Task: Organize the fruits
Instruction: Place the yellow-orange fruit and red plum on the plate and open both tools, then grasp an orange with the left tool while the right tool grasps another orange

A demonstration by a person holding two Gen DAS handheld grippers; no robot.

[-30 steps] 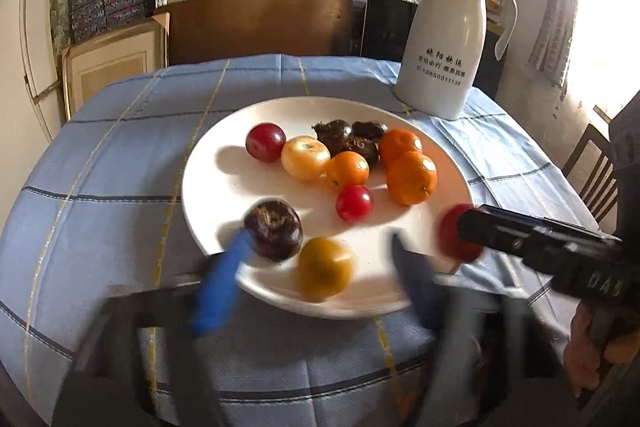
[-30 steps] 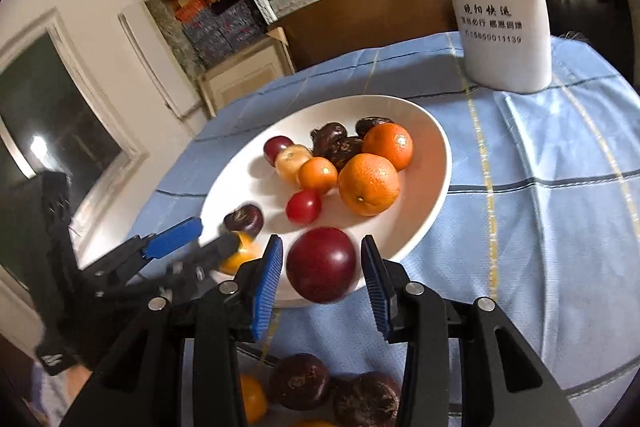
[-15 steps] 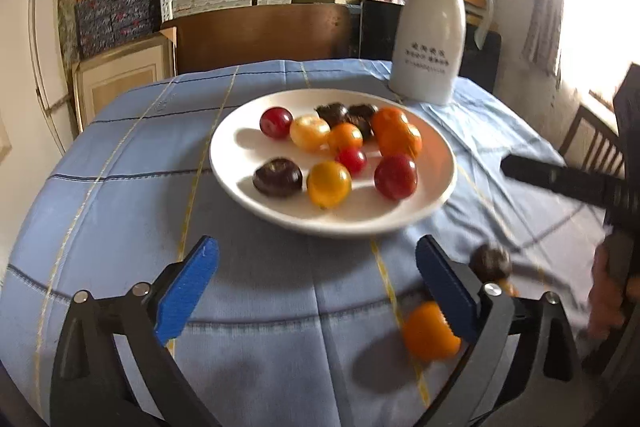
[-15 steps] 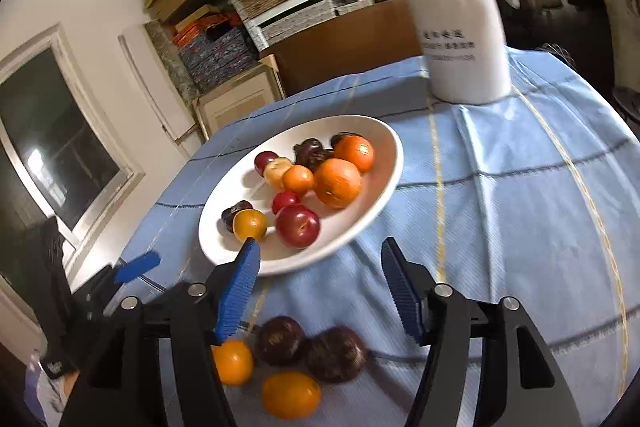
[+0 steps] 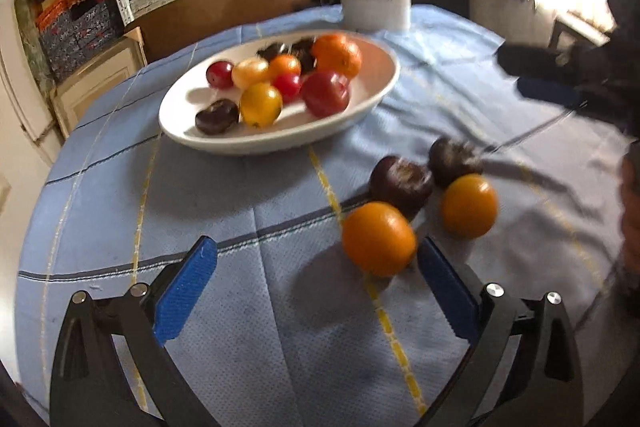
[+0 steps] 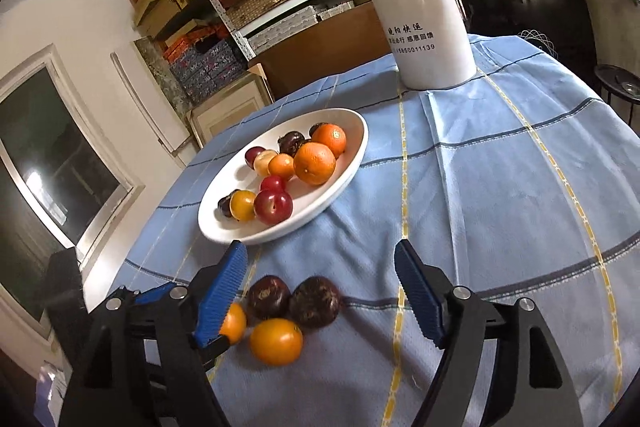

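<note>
Left wrist view: my left gripper (image 5: 316, 291), jaws spread wide and empty, has the nearest round orange fruit (image 5: 378, 238) just ahead, hard by its right-hand pad. My right gripper (image 6: 320, 291), jaws just opening and empty, hangs above the loose cluster, beside the oval white plate (image 6: 344, 183).

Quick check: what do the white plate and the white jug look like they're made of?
White plate: looks like glazed ceramic, smooth and glossy with soft highlights. White jug: satin white shell, plastic or coated metal, can't tell which; printed lettering on its side.
</note>
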